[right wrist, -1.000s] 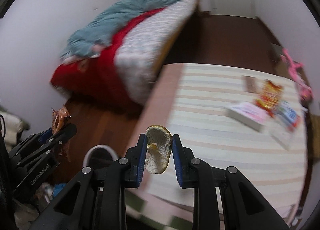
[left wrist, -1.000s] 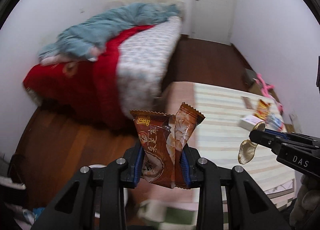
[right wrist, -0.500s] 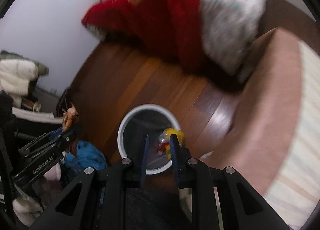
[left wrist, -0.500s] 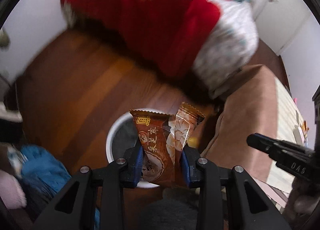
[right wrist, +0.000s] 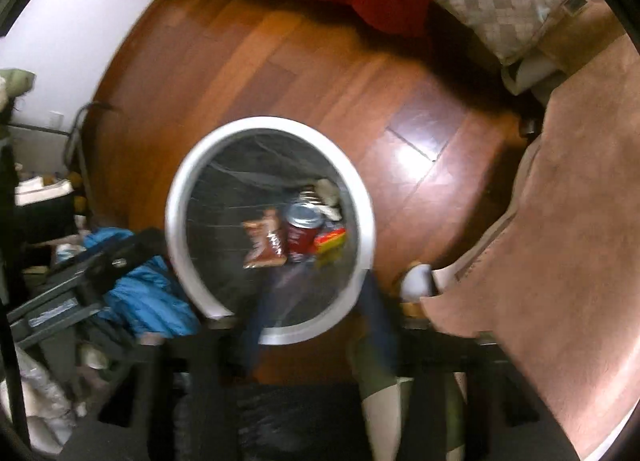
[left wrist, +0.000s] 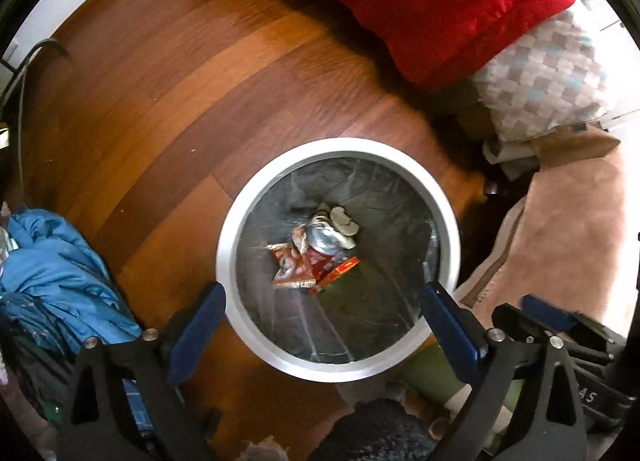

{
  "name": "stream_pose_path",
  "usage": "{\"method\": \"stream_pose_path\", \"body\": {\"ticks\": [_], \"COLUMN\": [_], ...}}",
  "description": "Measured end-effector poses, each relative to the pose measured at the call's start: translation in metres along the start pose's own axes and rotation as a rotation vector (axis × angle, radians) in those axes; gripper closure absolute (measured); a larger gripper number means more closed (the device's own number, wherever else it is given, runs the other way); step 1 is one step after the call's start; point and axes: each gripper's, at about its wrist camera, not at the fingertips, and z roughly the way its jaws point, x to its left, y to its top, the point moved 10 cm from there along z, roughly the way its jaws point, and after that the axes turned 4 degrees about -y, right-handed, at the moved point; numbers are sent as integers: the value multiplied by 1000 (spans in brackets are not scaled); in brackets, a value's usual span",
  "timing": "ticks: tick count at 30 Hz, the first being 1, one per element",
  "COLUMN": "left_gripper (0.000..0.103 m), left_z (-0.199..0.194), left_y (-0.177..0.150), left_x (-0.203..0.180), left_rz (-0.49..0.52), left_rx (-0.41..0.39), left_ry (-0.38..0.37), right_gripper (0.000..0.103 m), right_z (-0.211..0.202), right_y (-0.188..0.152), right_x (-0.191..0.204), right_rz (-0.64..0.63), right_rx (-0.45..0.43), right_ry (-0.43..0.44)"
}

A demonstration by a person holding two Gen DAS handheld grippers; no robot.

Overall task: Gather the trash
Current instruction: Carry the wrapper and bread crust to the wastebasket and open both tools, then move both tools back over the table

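While the left hand-held gripper (left wrist: 322, 311) hangs straight above the white bin (left wrist: 450, 217), its blue-padded fingers (left wrist: 196, 327) are spread wide with nothing between them. Down in the bin's dark liner lies the trash: a brown snack wrapper (left wrist: 290, 267), a red and yellow packet (left wrist: 340, 269), a can (left wrist: 324, 241) on its side and a pale scrap (left wrist: 343, 217) at the far edge of the heap. The bin stands on the wooden floor (left wrist: 168, 73), near a red blanket (left wrist: 452, 1) hanging off the bed, with a blue jacket (left wrist: 56, 273) crumpled to the left and a pink cover (left wrist: 572, 221) draped to the right. The other gripper's black body shows at the lower right.

From the right wrist view, blurred by motion, the right hand-held gripper (right wrist: 316, 309) also hovers over the bin (right wrist: 180, 197), its fingers parted and empty. Inside, the wrapper (right wrist: 264, 241), the red can (right wrist: 302, 233) and the packet (right wrist: 330, 241) sit together near the right wall.
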Motion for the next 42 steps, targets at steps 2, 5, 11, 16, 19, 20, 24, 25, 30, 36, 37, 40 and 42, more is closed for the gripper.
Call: {"method": "stream_pose_path", "body": {"ticks": [2,5,11,16,19,20,24,25,30,36,37,40,42], "left_gripper": [3,3,3,3,3,3,3,3,3,3,3,3,3], "left_z": [0,-2,-19,-35,-45,-48,-63,-67,-92,-139,-149,-180,-199], "left_y": [-1,-2,-6,-9,-12,-13,-17,-18,-25,-36,-37,-42,-45], "left_x": [1,8,12,10,8,6,1,0,-12,-37,-43,-61,-75], "left_rz": [2,2,22,48,60,63,73,77,97,146,156,190,208], "left_rx": [-8,-27,-68,-105,-124,-130,-153,-159,-196,-270,-288,-344,-387], "left_ry": [22,55,90,109,117,116,114,112,103,88,82,75,85], "right_gripper": [17,0,0,0,0,0,0,0,0,0,0,0,0], "right_z": [9,19,16,1,-10,-14,-33,-38,-72,-128,-143,-179,-205], "right_y": [-1,-4,-4,-8,-9,-9,-14,-15,-25,-40,-44,-52,-59], "right_x": [-4,-8,-7,-1,0,1,2,1,1,0,-1,-6,-12], "right_rz": [-11,-39,-75,-83,-78,-79,-71,-71,-68,-55,-52,-36,-17], "right_rx": [12,21,8,-21,-43,-51,-83,-93,-150,-240,-265,-324,-363], "right_ry": [-29,-78,-113,-111,-105,-104,-94,-94,-78,-24,-11,37,84]}}
